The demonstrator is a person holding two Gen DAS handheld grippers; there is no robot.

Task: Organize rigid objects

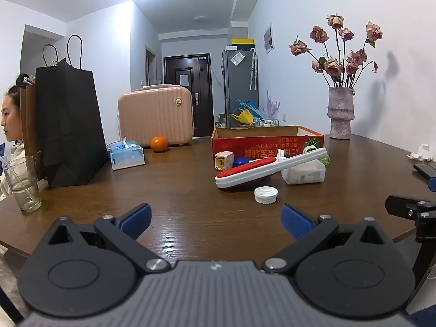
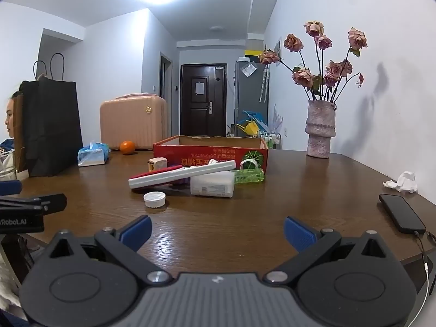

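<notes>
A red and white lint brush lies tilted across a translucent white plastic box. A white bottle cap lies in front of them. A small cream charger cube, a blue lid, a tape roll and a green clear bottle lie by an open red cardboard box. My left gripper is open and empty, near the cap. My right gripper is open and empty, to the right.
On the brown wooden table stand a black paper bag, a glass, a tissue pack, an orange, a vase of dried roses, a phone and crumpled tissue. A person sits at far left.
</notes>
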